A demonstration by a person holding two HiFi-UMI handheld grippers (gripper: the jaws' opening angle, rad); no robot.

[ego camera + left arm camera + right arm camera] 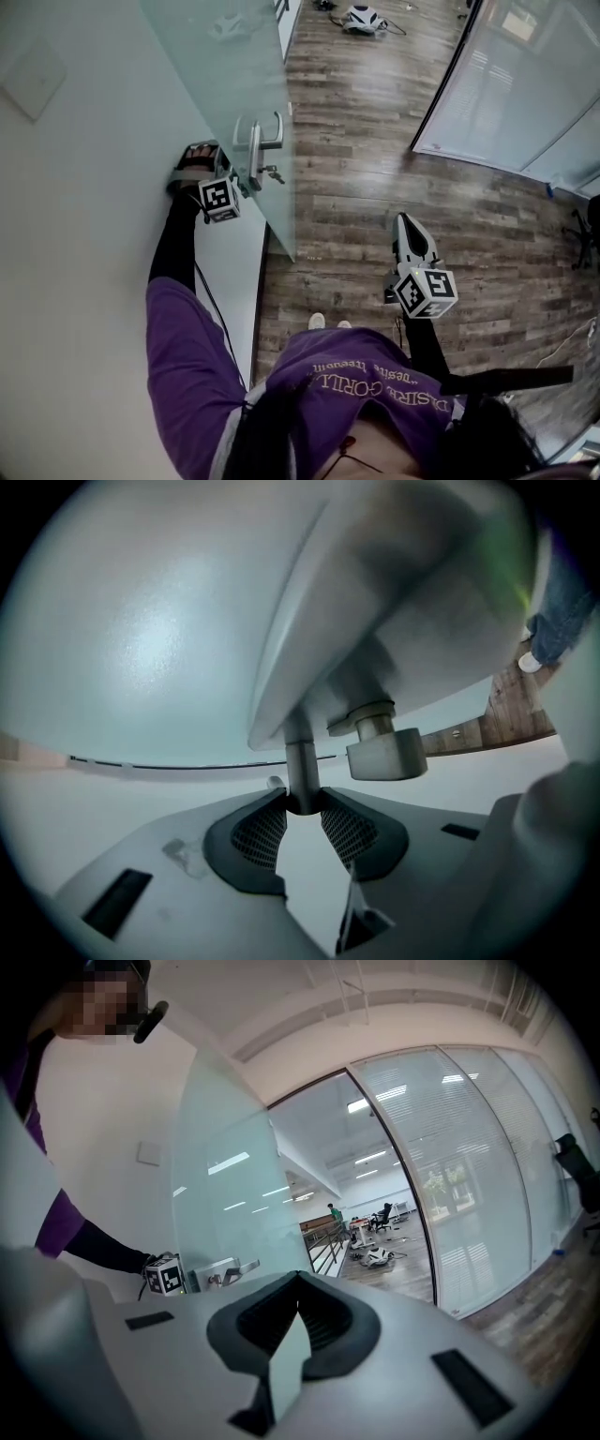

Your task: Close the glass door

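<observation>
The frosted glass door (234, 84) stands ajar along the white wall, edge-on to me. Its metal lever handle (258, 141) sits on the door's free edge. My left gripper (247, 176) reaches in from the wall side, shut on the handle. In the left gripper view its pads (258, 832) clamp the handle's thin bar (300, 757), with the lock piece (386, 752) beside it. My right gripper (405, 225) hangs over the wooden floor, away from the door, shut with nothing in it (298, 1277). The door (225, 1194) and handle (225, 1269) also show in the right gripper view.
A white wall (75, 187) runs close along the door's left side. Keys (274, 173) hang from the lock. Glass partitions (525, 84) stand at the right over wood floor (375, 187). Gear (364, 17) lies far ahead, and an office chair (586, 234) sits at the right edge.
</observation>
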